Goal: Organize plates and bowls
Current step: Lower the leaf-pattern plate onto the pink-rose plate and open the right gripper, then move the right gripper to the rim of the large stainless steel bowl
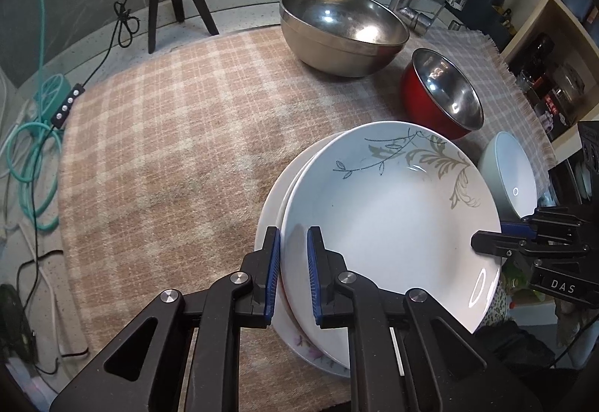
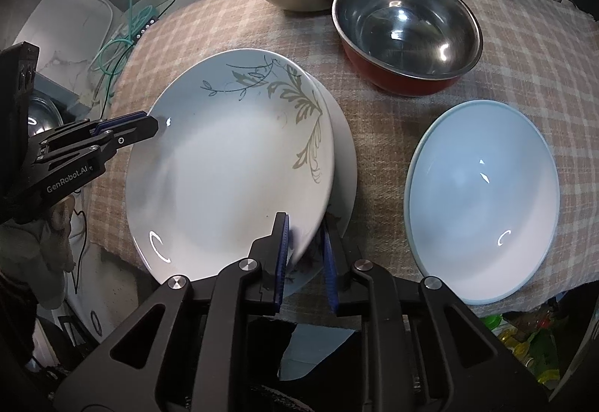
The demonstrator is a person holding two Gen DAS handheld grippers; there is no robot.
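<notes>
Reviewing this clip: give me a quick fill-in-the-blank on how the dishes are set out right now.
1. The leaf-patterned plate lies on top of another ___.
2. The smaller steel bowl is ___ on the outside.
3. All the plates and bowls rest on a checked ___.

Missing words: plate; red; cloth.

Your left gripper [image 1: 293, 243] is clamped tight and points steeply down, while your right gripper [image 2: 304, 229] stands slightly apart.
</notes>
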